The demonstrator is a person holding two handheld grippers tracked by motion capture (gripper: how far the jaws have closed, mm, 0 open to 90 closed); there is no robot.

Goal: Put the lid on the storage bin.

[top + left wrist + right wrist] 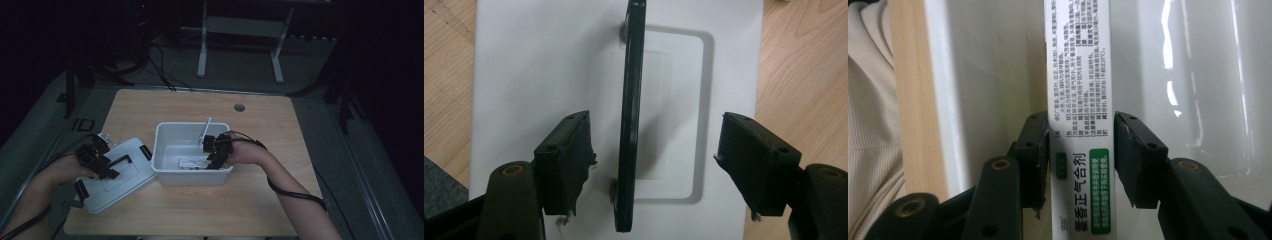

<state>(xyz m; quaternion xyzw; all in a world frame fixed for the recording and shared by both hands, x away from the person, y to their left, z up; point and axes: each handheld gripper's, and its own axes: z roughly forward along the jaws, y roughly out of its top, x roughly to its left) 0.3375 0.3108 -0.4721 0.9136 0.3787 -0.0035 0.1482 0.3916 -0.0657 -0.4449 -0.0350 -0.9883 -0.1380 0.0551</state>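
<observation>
The right gripper clamps a narrow white printed carton inside the white plastic bin; the left gripper, jaws apart, straddles the white lid's black handle.

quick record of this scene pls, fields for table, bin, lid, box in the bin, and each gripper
table: light wood top
bin: white, open, mid-table
lid: white, flat on the table left of the bin, black handle upright
box: narrow white box with printed text, inside the bin
left gripper: open, jaws either side of the lid handle, not touching
right gripper: in the bin, shut on the box
</observation>
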